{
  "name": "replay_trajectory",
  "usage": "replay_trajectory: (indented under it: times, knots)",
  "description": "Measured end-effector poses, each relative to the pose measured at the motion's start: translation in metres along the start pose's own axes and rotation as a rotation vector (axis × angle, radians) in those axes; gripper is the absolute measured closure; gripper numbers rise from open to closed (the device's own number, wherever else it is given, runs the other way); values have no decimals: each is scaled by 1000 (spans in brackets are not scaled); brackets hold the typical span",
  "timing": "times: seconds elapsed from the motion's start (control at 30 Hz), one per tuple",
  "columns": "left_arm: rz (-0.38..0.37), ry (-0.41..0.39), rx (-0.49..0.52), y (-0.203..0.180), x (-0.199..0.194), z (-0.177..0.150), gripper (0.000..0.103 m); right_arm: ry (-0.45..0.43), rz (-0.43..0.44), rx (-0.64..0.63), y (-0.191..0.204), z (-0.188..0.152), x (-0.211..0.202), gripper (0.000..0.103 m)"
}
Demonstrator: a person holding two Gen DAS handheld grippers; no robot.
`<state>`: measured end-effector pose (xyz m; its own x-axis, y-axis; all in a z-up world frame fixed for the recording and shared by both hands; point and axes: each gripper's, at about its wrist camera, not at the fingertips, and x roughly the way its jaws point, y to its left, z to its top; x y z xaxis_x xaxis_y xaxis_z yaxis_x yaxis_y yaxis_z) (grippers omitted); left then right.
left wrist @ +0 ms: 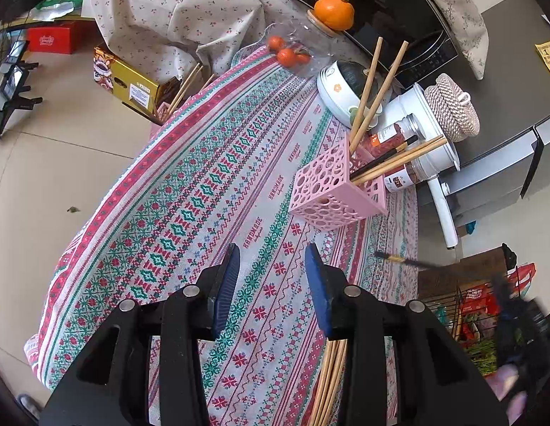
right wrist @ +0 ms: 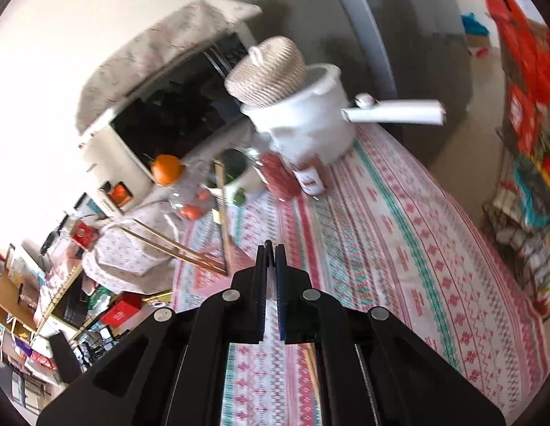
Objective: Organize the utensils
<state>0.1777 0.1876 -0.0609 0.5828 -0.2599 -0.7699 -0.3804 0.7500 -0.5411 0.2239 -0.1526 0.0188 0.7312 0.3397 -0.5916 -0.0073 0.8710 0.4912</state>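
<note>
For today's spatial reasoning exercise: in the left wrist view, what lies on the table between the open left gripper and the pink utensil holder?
Only bare patterned tablecloth. In the left wrist view, nothing sits between the left gripper and the pink utensil holder.

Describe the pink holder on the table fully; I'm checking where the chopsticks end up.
The pink holder is a square, open-topped box, apparently plastic, with walls pierced by round holes of mixed sizes. It stands upright on the patterned tablecloth near the far right edge. Several bamboo chopsticks and one dark one lean out of it. Spice jars and a white pot sit close behind.
</note>
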Motion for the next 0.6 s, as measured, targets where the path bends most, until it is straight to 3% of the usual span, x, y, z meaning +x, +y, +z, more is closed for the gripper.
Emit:
replay_trajectory:
  times: [0.2,0.37,0.47,0.6]
  knots:
    - [-4,5,-8,1,1,1,67,-52,67,-11,41,41,-8,98]
    - [-15,9,-17,2,2,3,67,-84,96,-53,76,56,-7,98]
    - [-18,8,-25,2,1,5,67,-72,77,-69,88,56,18,98]
    - [-16,2,-18,1,0,6,67,40,80,-77,82,42,75,94]
